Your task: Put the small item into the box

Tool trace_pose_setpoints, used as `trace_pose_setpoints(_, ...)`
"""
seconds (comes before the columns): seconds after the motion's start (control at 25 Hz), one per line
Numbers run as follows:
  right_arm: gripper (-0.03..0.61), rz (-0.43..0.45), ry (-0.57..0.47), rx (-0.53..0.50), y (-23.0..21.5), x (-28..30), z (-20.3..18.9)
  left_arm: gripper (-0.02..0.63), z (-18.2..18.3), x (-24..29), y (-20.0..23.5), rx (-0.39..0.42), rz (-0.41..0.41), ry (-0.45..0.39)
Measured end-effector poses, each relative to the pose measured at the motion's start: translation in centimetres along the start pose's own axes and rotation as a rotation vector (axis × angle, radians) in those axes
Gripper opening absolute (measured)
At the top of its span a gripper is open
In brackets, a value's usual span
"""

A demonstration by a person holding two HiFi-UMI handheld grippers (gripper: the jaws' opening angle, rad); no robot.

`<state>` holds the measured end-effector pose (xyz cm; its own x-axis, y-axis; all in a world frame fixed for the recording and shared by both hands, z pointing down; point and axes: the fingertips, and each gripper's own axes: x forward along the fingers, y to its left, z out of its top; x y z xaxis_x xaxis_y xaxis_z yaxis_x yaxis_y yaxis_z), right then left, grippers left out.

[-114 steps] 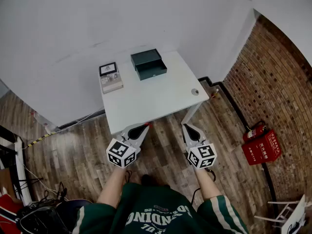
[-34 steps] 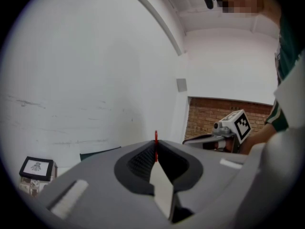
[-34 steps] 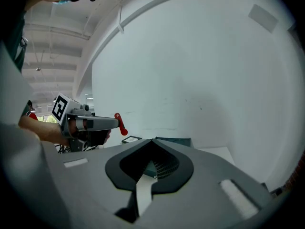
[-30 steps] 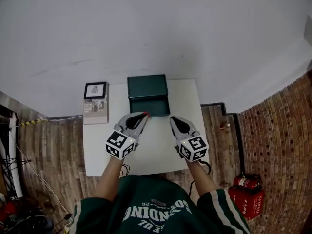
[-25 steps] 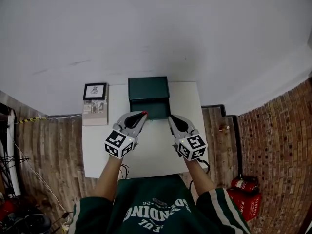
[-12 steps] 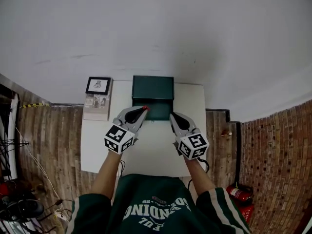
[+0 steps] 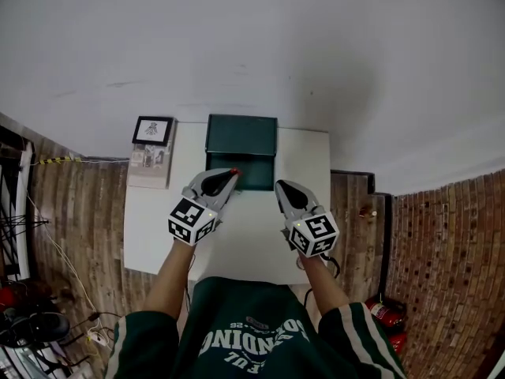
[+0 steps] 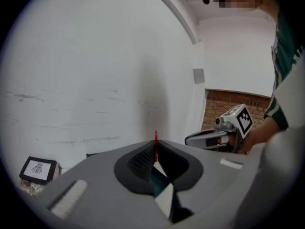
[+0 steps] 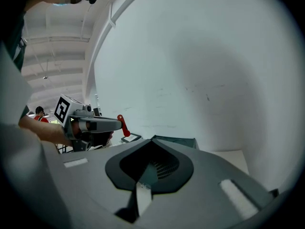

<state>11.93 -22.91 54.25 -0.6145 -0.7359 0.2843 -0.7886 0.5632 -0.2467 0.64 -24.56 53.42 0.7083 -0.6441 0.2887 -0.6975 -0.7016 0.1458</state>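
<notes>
A dark green box (image 7: 241,139) stands at the back of the white table (image 7: 237,239), its lower front part open toward me. My left gripper (image 7: 230,174) is shut on a small red item (image 7: 233,170), held just over the box's front edge. In the left gripper view the red item (image 8: 155,138) sticks up as a thin strip from the closed left gripper (image 8: 155,150). My right gripper (image 7: 279,186) is shut with nothing in it, to the right of the box front. The right gripper view shows the box (image 9: 177,141) ahead and the red item (image 9: 123,125) at the left.
A small framed picture (image 7: 152,130) and a printed card (image 7: 147,160) lie at the table's back left. A white wall rises straight behind the box. Wood floor surrounds the table, and a red fire extinguisher (image 7: 384,311) lies at the lower right.
I have come up from the floor to the table. Over the last second both grippers have stayed at the box front, the left one still holding the red item.
</notes>
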Motion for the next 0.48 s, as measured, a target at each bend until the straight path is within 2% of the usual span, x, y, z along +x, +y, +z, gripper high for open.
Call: trace_pose_setpoints(0.48, 0.002, -0.049, 0.019, 0.068, -2.4, -2.5, -2.7, 0.064, -3.4, 3.4, -1.6, 0.016, -0.052, 0.096)
